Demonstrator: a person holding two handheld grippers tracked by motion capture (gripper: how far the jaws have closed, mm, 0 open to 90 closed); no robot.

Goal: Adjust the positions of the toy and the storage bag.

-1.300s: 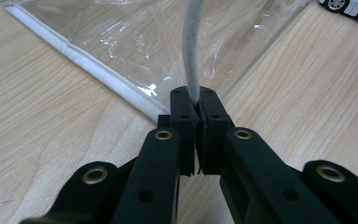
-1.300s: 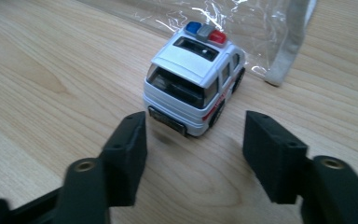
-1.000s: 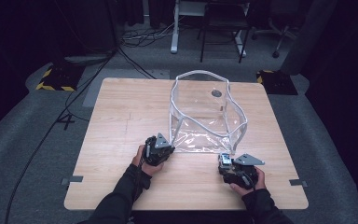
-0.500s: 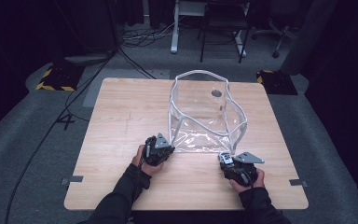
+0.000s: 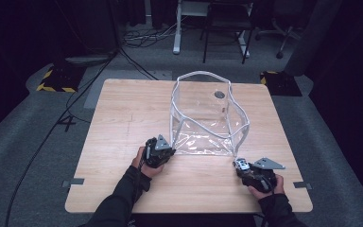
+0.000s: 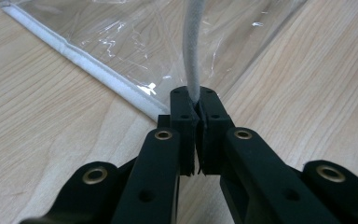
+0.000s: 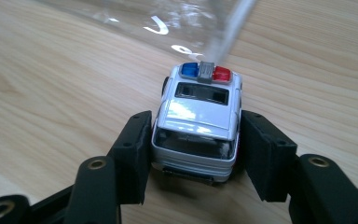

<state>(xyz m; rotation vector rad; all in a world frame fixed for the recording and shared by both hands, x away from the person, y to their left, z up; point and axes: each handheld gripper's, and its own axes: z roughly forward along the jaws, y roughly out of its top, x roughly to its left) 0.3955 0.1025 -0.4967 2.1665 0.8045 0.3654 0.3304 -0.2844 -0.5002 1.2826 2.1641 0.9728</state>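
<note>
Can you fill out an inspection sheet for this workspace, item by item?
Surface: wooden table, bare apart from the job's things.
Job's things: clear bag with white piping stands open at mid table; toy police car near the front right edge, just outside the bag.
Clutter: nothing seen on the table.
Grippers: left tongs shut on the bag's piping at its front left corner; right tongs shut on the car's sides.
Cables: black cables run across the floor to the left of the table and behind it.
Surroundings: grey carpet, dark room, desk legs and chair base behind, yellow-black striped blocks on the floor.
</note>
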